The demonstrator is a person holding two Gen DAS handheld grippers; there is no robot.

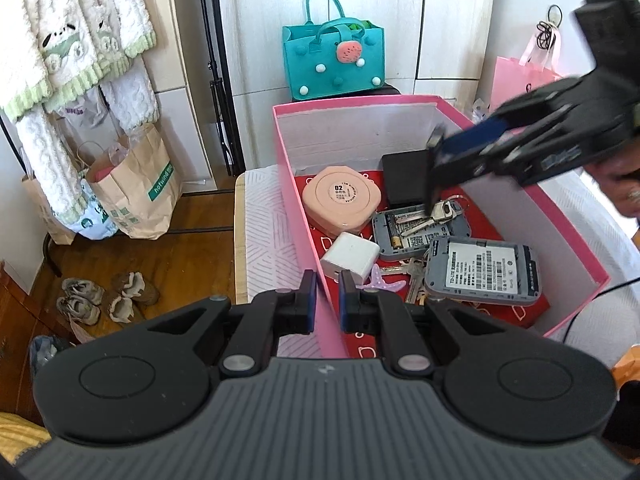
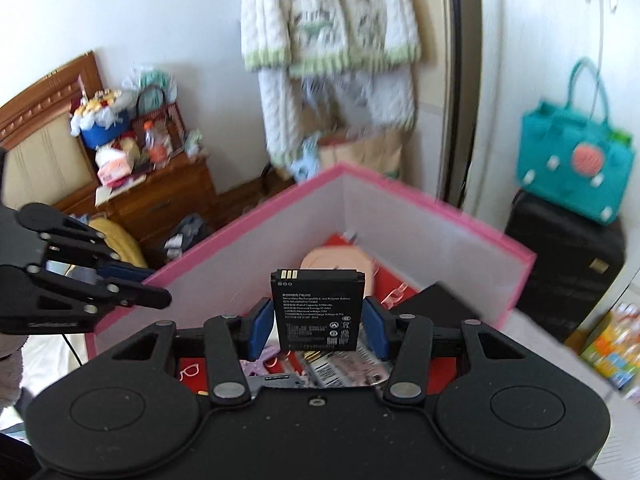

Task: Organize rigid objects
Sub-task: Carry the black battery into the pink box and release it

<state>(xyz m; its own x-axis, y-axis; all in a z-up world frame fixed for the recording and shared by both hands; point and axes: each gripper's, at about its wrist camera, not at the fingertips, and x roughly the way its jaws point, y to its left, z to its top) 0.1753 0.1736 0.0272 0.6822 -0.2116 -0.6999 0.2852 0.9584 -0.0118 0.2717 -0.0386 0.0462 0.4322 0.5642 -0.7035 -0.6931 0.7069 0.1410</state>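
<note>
A pink box [image 1: 298, 200] with a red floor stands on a white cloth. My left gripper [image 1: 327, 292] is shut on its near wall, also seen at the box's edge [image 2: 154, 284]. Inside lie a peach case [image 1: 340, 200], a white charger [image 1: 350, 258], two grey devices with open backs [image 1: 412, 232] [image 1: 482, 270], keys [image 1: 440, 212] and a black block [image 1: 404, 178]. My right gripper [image 2: 318, 308] is shut on a flat black battery [image 2: 318, 320], held upright above the box. From the left wrist it hangs over the keys [image 1: 444, 160].
A teal felt bag [image 1: 334, 58] sits on a black case [image 2: 564, 264] behind the box. Paper bags [image 1: 136, 188] and slippers [image 1: 108, 296] are on the wood floor at the left. A knit garment [image 1: 76, 40] hangs there. A pink gift bag [image 1: 520, 76] stands at the right.
</note>
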